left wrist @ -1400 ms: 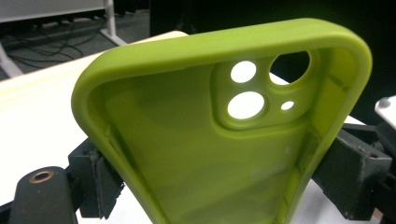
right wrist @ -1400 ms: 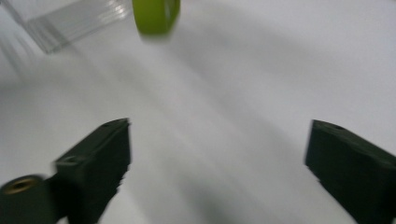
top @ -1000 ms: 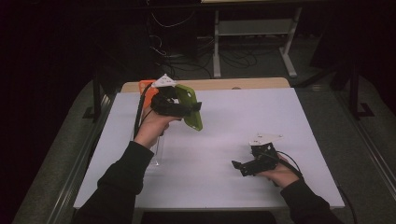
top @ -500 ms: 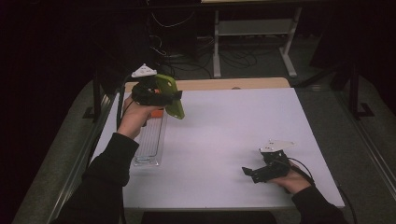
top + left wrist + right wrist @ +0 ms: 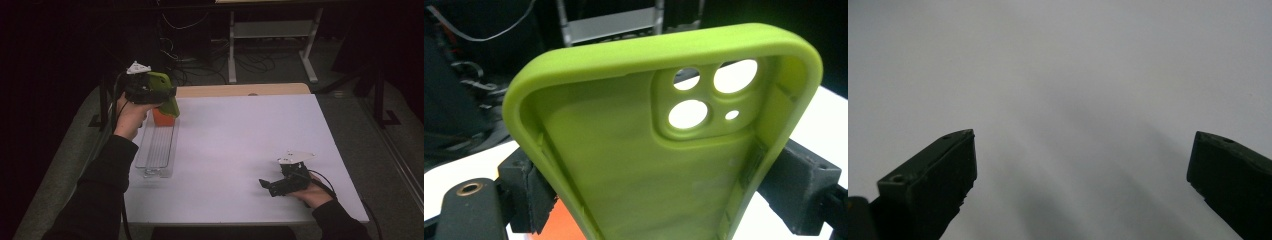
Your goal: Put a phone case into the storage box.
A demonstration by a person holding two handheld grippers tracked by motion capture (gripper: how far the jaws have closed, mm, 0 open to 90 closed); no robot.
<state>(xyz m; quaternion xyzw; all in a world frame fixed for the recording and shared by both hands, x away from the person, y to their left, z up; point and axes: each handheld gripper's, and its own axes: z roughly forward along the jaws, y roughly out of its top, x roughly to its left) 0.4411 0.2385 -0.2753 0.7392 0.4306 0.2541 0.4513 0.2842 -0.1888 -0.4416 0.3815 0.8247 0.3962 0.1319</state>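
Note:
A lime-green phone case (image 5: 166, 85) is held above the table's far left corner, and my left gripper (image 5: 169, 100) is shut on its lower part. In the left gripper view the case (image 5: 624, 150) shows its hollow inside and camera holes, squeezed narrow between the two black pads (image 5: 531, 192). Just under it an orange object (image 5: 162, 118) sits at the far end of a clear tray (image 5: 157, 147). My right gripper (image 5: 266, 185) rests low near the front right of the table, open. Its jaws (image 5: 1083, 170) stand wide apart over bare white tabletop.
The white table (image 5: 240, 145) has a wooden strip along its far edge. Beyond it, on the dark floor, stand a metal frame (image 5: 272, 30) and loose cables. A cable trails from the right gripper toward the front right corner.
My left hand has carried the green case from the middle left of the table to the far left corner, a little higher. The clear tray is now uncovered. The right hand has barely shifted.

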